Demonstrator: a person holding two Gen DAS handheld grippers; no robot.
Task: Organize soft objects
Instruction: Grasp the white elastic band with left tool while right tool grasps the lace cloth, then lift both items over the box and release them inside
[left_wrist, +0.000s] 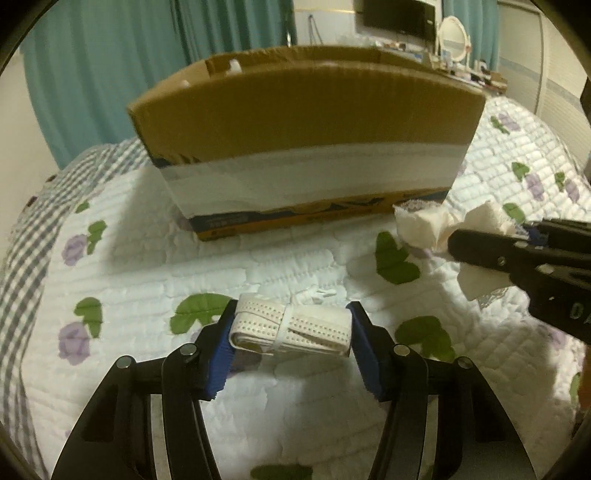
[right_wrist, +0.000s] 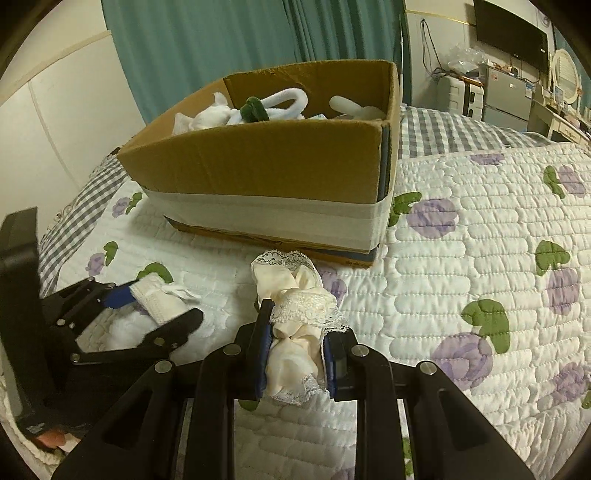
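Note:
A rolled white elastic band bundle (left_wrist: 291, 328) sits between the blue pads of my left gripper (left_wrist: 293, 306), which touch both of its ends just above the quilt. From the right wrist view the same bundle (right_wrist: 159, 302) shows in my left gripper (right_wrist: 166, 301). My right gripper (right_wrist: 299, 325) is shut on a cream lace-trimmed cloth (right_wrist: 295, 291), which bunches out above and below the jaws. That cloth (left_wrist: 417, 225) and my right gripper (left_wrist: 491, 236) appear at the right of the left wrist view. An open cardboard box (right_wrist: 258, 166) stands just beyond both grippers.
The box (left_wrist: 295, 129) holds white plush things and a green item (right_wrist: 255, 109). All of it rests on a bed with a white floral quilt (right_wrist: 461, 240). Teal curtains (right_wrist: 221, 37) hang behind; a dresser with an oval mirror (right_wrist: 565, 70) and a wall TV (right_wrist: 509, 33) stand far right.

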